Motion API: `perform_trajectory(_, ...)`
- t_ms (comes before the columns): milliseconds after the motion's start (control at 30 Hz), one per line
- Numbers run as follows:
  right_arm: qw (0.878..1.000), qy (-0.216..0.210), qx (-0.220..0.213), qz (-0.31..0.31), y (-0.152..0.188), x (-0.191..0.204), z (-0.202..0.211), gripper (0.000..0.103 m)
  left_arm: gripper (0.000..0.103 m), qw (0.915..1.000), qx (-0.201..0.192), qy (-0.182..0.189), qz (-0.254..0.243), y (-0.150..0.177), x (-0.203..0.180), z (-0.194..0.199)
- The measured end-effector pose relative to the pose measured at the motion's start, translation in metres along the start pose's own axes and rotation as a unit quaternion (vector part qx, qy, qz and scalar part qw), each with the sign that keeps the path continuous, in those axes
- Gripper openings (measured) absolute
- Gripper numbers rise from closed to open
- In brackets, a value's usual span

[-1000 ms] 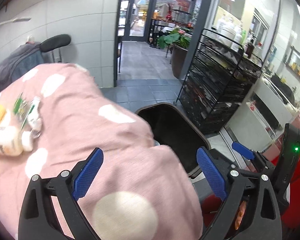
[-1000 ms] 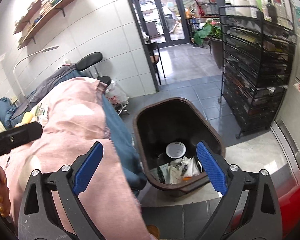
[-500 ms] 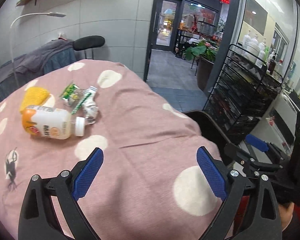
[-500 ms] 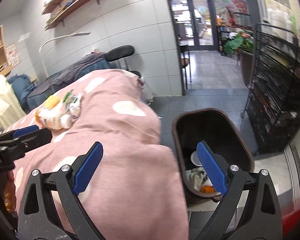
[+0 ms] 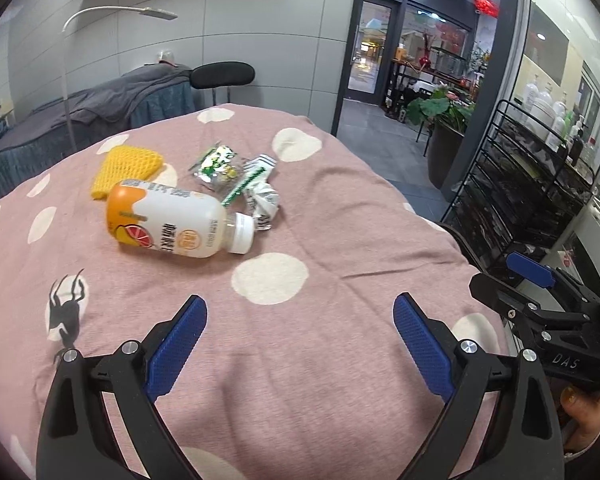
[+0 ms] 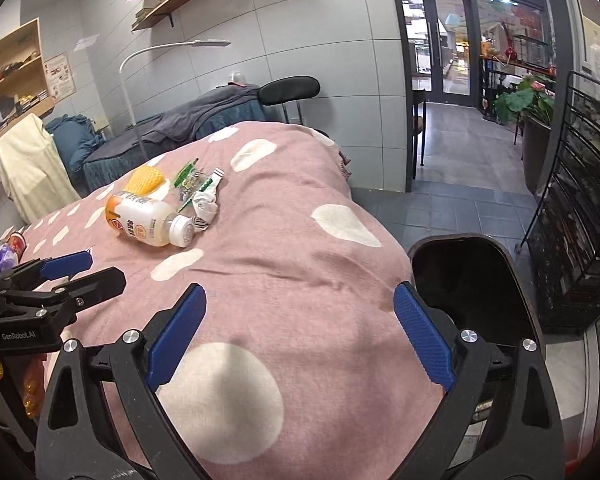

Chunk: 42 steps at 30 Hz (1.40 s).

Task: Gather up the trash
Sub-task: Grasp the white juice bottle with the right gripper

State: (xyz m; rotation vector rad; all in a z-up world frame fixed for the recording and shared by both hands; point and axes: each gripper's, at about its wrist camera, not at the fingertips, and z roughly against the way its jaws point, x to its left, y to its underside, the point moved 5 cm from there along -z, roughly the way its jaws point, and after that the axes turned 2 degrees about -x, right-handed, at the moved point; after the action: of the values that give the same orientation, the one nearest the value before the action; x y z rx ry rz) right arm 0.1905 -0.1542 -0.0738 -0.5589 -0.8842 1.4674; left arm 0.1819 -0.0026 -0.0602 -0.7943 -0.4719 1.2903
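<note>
Trash lies on a pink dotted blanket (image 5: 340, 208): a white and orange drink bottle (image 5: 168, 224) on its side, a yellow foam net (image 5: 124, 168), a green snack wrapper (image 5: 216, 164) and a crumpled white wrapper (image 5: 262, 196). My left gripper (image 5: 300, 344) hovers open over the blanket, short of the bottle, holding nothing. In the right wrist view the bottle (image 6: 148, 220) lies far left. My right gripper (image 6: 300, 340) is open and empty above the blanket's near edge. A dark brown bin (image 6: 512, 272) stands on the floor at the right.
A black wire rack (image 5: 532, 184) with bottles stands right of the bed, beside a potted plant (image 5: 440, 120). Behind the bed are a grey-covered couch (image 6: 204, 120), a floor lamp (image 6: 172, 48) and a black stool (image 6: 290, 90). Tiled floor (image 6: 460, 160) leads to glass doors.
Both views have swung left from the bin toward the bed. The trash pile is now nearer and more central ahead of the left gripper; the bin has slid to the right edge.
</note>
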Motion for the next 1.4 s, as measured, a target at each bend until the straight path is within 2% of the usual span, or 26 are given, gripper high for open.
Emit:
perform_trajectory(133,1.0,-0.014,0.012,0.0,-0.004,0.012,-0.009,0.093,0.093,0.9998,0.0,-0.007,0.017,-0.002,0.016,0.002)
perform_trajectory(433,0.999,-0.035,-0.004,0.03,-0.02,0.048,-0.008,0.093,0.093,0.9986,-0.009,-0.026,0.046,-0.002,0.048,0.013)
perform_trajectory(633,0.997,-0.053,0.001,0.053,-0.027,0.072,-0.016,0.093,0.093,0.997,-0.016,-0.041,0.064,-0.002,0.075,0.02)
perform_trajectory(933,0.989,-0.086,0.053,0.108,-0.04,0.119,-0.056,0.093,0.092,0.9927,-0.022,-0.066,0.098,-0.004,0.124,0.028)
perform_trajectory(1033,0.981,-0.096,0.075,0.152,-0.044,0.142,-0.074,0.094,0.092,0.9911,-0.026,-0.073,0.108,-0.003,0.136,0.032)
perform_trajectory(1267,0.95,-0.128,0.13,0.254,-0.048,0.2,-0.128,0.093,0.092,0.9885,-0.027,-0.08,0.126,-0.001,0.16,0.037)
perform_trajectory(1400,0.927,-0.108,0.131,0.333,-0.05,0.231,-0.165,0.093,0.092,0.9886,-0.024,-0.086,0.121,-0.002,0.169,0.036)
